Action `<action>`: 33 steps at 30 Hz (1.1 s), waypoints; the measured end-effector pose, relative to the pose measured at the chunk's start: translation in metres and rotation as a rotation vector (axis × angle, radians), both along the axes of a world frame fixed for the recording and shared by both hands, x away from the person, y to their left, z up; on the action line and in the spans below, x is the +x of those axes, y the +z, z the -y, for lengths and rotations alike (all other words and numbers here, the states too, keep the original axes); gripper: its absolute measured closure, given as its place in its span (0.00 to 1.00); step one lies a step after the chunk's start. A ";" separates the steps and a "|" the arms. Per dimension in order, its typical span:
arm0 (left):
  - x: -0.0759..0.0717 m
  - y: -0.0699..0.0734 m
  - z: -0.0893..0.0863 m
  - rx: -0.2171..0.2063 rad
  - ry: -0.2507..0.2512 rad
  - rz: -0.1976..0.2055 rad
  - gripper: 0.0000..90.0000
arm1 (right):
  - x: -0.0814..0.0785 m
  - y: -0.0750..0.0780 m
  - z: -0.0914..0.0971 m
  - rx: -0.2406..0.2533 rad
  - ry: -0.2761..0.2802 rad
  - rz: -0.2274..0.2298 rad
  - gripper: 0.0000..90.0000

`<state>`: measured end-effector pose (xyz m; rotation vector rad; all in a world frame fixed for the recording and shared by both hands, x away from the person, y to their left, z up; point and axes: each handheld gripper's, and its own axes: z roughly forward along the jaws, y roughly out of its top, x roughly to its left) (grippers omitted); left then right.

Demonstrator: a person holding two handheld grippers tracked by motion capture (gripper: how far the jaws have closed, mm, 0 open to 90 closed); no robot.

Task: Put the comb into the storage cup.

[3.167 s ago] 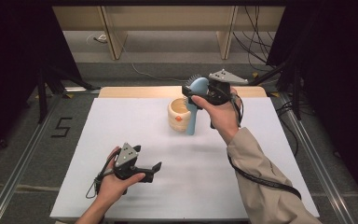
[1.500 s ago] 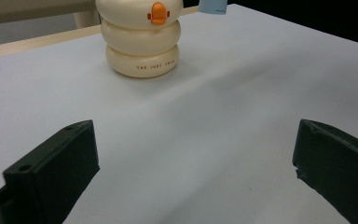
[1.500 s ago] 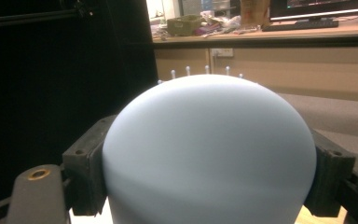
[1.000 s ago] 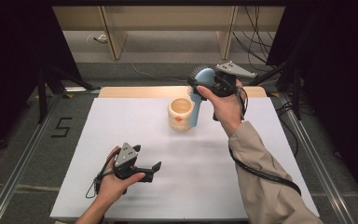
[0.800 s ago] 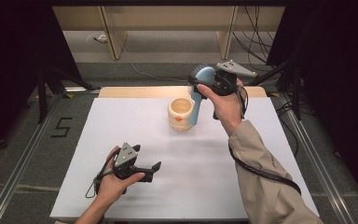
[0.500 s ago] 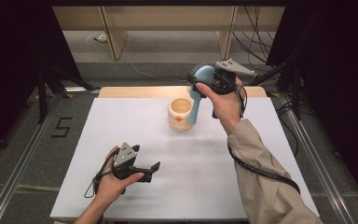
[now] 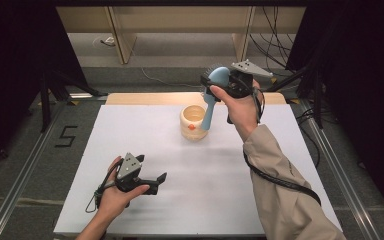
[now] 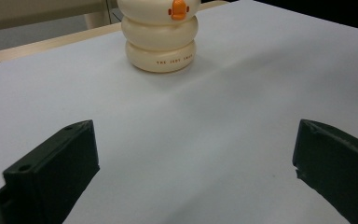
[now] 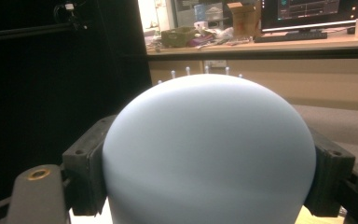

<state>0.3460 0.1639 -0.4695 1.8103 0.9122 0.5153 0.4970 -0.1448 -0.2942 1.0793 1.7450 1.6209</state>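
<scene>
My right gripper (image 7: 217,80) is raised above the far middle of the table, shut on the round head of a light blue hairbrush (image 7: 209,111). The brush handle hangs down and ends by the right rim of a cream ringed cup (image 7: 193,124) with an orange beak. In the right gripper view the brush head (image 9: 209,154) sits between both jaws, bristle tips showing above it. My left gripper (image 7: 161,178) rests low at the near left, open, with nothing between its jaws. Ahead of the left gripper (image 8: 196,177) stands the cup (image 8: 161,44).
The white table (image 7: 280,200) has a wooden strip along its far edge (image 7: 145,98). Beyond it is a floor with cables and wooden furniture legs. Dark curtains and metal rails flank both sides. A desk with monitors (image 9: 307,18) is seen far off.
Since the oldest frame my right gripper has risen and tilted with the brush, lifting its head above the cup. Over the last second it holds still. The left gripper has barely shifted.
</scene>
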 end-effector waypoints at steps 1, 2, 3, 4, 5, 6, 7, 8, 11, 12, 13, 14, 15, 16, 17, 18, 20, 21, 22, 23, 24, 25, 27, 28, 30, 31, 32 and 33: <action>0.000 0.000 -0.001 0.002 0.003 -0.001 0.00 | 0.000 0.000 0.000 0.000 0.000 0.000 0.23; 0.000 0.000 -0.002 0.000 0.006 0.000 0.00 | 0.001 0.000 0.000 0.001 -0.001 0.003 0.23; 0.000 0.000 -0.002 0.000 0.006 0.000 0.00 | 0.001 0.000 0.000 0.001 0.000 0.004 0.23; 0.000 0.000 -0.003 -0.001 0.010 0.001 0.00 | 0.001 0.000 0.000 0.003 0.000 0.004 0.23; 0.000 -0.001 -0.004 -0.003 0.012 0.000 0.00 | 0.002 0.000 -0.001 0.005 -0.001 0.005 0.23; 0.000 -0.001 -0.004 -0.003 0.012 0.000 0.00 | 0.002 0.000 -0.001 0.005 -0.001 0.005 0.23; 0.000 -0.001 -0.004 -0.003 0.014 -0.001 0.00 | 0.003 0.000 -0.001 0.005 -0.002 0.006 0.23; 0.000 -0.001 -0.004 -0.003 0.014 -0.001 0.00 | 0.003 0.000 -0.001 0.005 -0.002 0.006 0.23; 0.000 -0.002 -0.004 -0.001 0.014 -0.004 0.00 | 0.005 -0.001 -0.002 0.000 -0.005 0.011 0.23; 0.000 -0.002 -0.004 -0.001 0.014 -0.004 0.00 | 0.005 -0.001 -0.002 -0.001 -0.004 0.012 0.23; 0.000 -0.002 -0.004 0.000 0.011 -0.004 0.00 | 0.005 -0.001 -0.002 0.000 -0.006 0.012 0.23; 0.000 -0.002 -0.003 0.001 0.011 -0.006 0.00 | 0.006 -0.001 -0.002 0.001 -0.007 0.013 0.23; 0.000 -0.002 -0.003 0.001 0.011 -0.006 0.00 | 0.006 -0.001 -0.002 0.001 -0.007 0.014 0.23; 0.000 -0.002 -0.003 0.000 0.011 -0.006 0.00 | 0.006 -0.001 -0.002 0.001 -0.007 0.014 0.23; 0.000 -0.002 -0.004 0.002 0.011 -0.005 0.00 | 0.006 -0.001 -0.002 0.003 -0.007 0.014 0.23; 0.000 -0.002 -0.004 0.002 0.010 -0.004 0.00 | 0.007 -0.001 -0.003 0.004 -0.007 0.015 0.23; 0.000 -0.003 -0.003 0.002 0.011 -0.006 0.00 | 0.008 -0.001 -0.003 0.005 -0.009 0.017 0.23; 0.000 -0.003 -0.003 0.000 0.010 -0.007 0.00 | 0.008 -0.001 -0.004 0.006 -0.009 0.017 0.23; 0.000 -0.003 -0.003 -0.001 0.009 -0.007 0.00 | 0.008 -0.001 -0.004 0.008 -0.010 0.017 0.23; 0.000 -0.003 -0.003 0.000 0.009 -0.007 0.00 | 0.009 -0.002 -0.004 0.010 -0.009 0.016 0.23; 0.000 -0.003 -0.003 0.000 0.010 -0.007 0.00 | 0.009 -0.002 -0.005 0.009 -0.008 0.018 0.23; 0.000 -0.003 -0.003 0.000 0.010 -0.007 0.00 | 0.009 -0.002 -0.005 0.009 -0.009 0.018 0.23; 0.000 -0.003 -0.003 0.000 0.010 -0.007 0.00 | 0.010 -0.002 -0.006 0.009 -0.009 0.019 0.23; 0.000 -0.003 -0.003 0.000 0.010 -0.007 0.00 | 0.010 -0.002 -0.006 0.007 -0.010 0.018 0.23; 0.000 -0.003 -0.003 -0.001 0.010 -0.007 0.00 | 0.011 -0.002 -0.007 0.006 -0.010 0.020 0.23; 0.000 -0.003 -0.003 -0.004 0.010 -0.006 0.00 | 0.012 -0.002 -0.007 0.006 -0.011 0.020 0.23; 0.000 -0.002 -0.003 -0.004 0.011 -0.007 0.00 | 0.012 -0.002 -0.007 0.006 -0.011 0.021 0.23; 0.000 -0.002 -0.003 -0.003 0.011 -0.006 0.00 | 0.012 -0.002 -0.008 0.006 -0.012 0.023 0.23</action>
